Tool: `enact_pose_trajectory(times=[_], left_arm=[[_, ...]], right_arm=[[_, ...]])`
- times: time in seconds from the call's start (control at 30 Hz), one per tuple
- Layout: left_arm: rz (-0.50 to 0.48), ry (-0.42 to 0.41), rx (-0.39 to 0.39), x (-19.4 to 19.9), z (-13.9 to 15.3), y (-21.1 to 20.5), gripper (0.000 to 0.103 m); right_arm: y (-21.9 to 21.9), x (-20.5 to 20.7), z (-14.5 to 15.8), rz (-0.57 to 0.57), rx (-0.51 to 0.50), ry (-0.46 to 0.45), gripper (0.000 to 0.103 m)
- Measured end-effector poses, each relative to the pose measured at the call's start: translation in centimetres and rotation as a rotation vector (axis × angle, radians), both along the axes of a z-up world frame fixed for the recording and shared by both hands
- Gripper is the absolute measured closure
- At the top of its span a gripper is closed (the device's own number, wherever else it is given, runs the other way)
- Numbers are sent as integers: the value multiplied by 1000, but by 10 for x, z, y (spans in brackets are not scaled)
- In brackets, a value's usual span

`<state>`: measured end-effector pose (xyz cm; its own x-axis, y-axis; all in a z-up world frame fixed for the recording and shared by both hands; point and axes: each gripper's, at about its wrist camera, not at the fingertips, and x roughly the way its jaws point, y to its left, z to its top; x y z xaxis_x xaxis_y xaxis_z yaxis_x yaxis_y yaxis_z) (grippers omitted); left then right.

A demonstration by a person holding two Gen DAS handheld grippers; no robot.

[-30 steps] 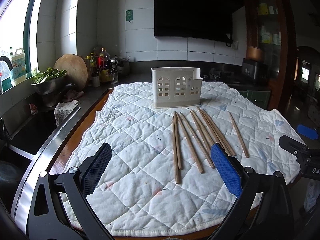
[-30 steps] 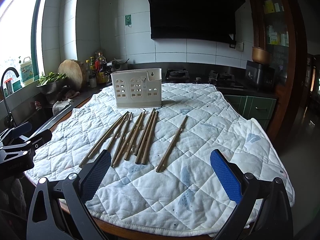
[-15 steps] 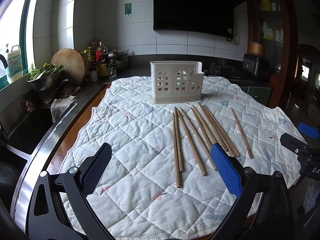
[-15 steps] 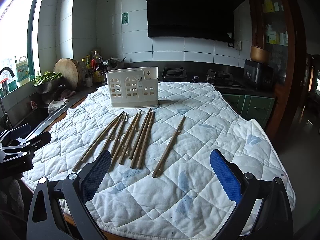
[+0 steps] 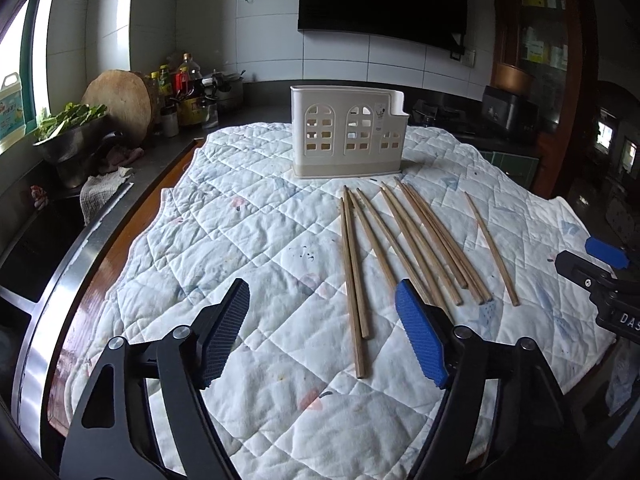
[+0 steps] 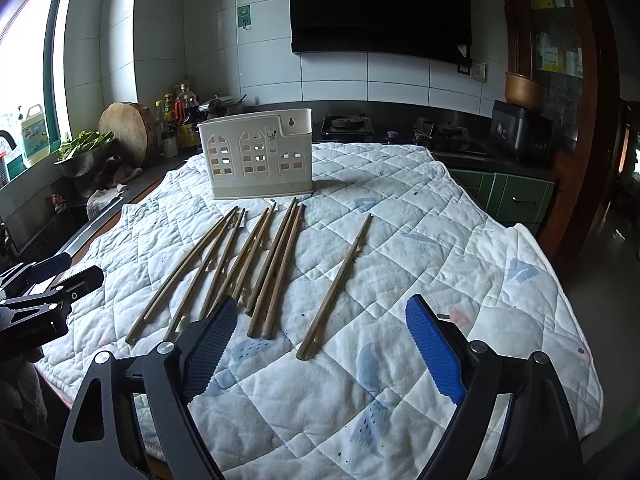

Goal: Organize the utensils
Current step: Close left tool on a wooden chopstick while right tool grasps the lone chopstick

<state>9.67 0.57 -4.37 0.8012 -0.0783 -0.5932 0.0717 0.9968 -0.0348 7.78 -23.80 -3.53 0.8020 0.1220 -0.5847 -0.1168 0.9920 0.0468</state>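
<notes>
Nine or so chopsticks (image 5: 400,240) flat on quilt (image 5: 240,240), none yet in holder (image 5: 347,136). Going left to right in left wrist view: left gripper (image 5: 324,332) low over quilt, pads wide apart, holding nothing, approx. over near ends of leftmost pair (image 5: 354,272). Then loose fan of sticks in middle, some touching or crossing. Then single stick (image 5: 491,244) apart at right. Far right, right gripper (image 6: 322,346), also spread open and empty, near lone stick (image 6: 340,280) in own view. Holder upright behind tips, near but not touching.

Risks, as judgement only:
- Sticks thin & round, soft quilt under: pads could press into cloth and pinch fabric w/ stick, or stick could roll away.
- Fan packed close: closing on one could catch neighbour, drag rest out of line.
- Grip at end, not middle: stick could tilt, miss holder opening.
- Holder light, prob. plastic: push from stick tip could slide or tip it.
- Both grippers close over same pile: possible bump.
</notes>
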Motion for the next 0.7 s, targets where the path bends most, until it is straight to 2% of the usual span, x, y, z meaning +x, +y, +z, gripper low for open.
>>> enact_pose_trajectory(times=[0.13, 0.2, 0.3, 0.43, 0.6, 0.7], left_arm=[[-29, 45, 0, 10, -11, -1, 49], [-48, 66, -4, 15, -16, -2, 59], [-65, 98, -10, 22, -22, -4, 65], [-85, 130, -34, 32, -28, -7, 67], [-97, 170, -28, 46, -37, -11, 77], [-101, 196, -47, 53, -42, -10, 79]], right_arm=[[0, 9, -7, 4, 8, 38, 33], [2, 13, -11, 8, 11, 52, 37], [4, 19, -16, 15, 16, 78, 43], [6, 28, -21, 18, 17, 102, 46], [8, 37, -26, 22, 24, 122, 48], [9, 42, -30, 25, 29, 138, 50]])
